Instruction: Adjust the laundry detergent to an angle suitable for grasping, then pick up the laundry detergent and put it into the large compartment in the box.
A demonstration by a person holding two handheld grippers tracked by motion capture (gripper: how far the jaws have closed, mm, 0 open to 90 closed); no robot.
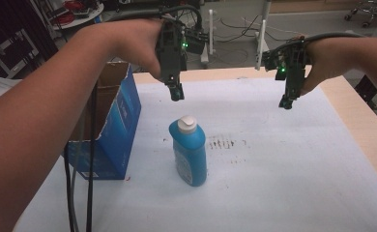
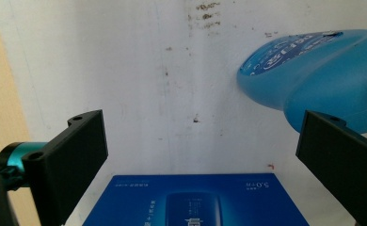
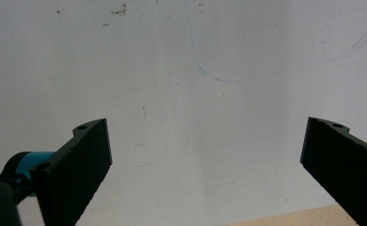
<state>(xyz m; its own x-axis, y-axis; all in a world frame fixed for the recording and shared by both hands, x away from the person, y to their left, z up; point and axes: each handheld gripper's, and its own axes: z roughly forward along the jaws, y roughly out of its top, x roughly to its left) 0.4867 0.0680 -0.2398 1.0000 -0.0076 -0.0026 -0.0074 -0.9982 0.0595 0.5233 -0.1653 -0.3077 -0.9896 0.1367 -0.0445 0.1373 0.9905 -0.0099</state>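
Note:
A blue bottle (image 1: pixel 189 152) with a white cap stands upright on the white table sheet (image 1: pixel 273 159). My left gripper (image 1: pixel 176 92) hangs above and just behind it, pointing down. In the left gripper view its jaws stand wide apart with nothing between them (image 2: pixel 198 155), and the blue bottle (image 2: pixel 313 80) lies at the upper right, beside the right jaw. My right gripper (image 1: pixel 287 102) hovers over the sheet at the right, well away from the bottle. Its jaws also stand wide apart over bare sheet (image 3: pixel 205 155).
An open blue cardboard box (image 1: pixel 114 125) stands at the left of the table, close to the bottle; its printed side (image 2: pixel 195 200) shows below the left jaws. Dark smudges (image 1: pixel 227 143) mark the sheet. The bare wooden table edge (image 1: pixel 365 130) runs along the right. Cables (image 1: pixel 80 193) hang by the left forearm.

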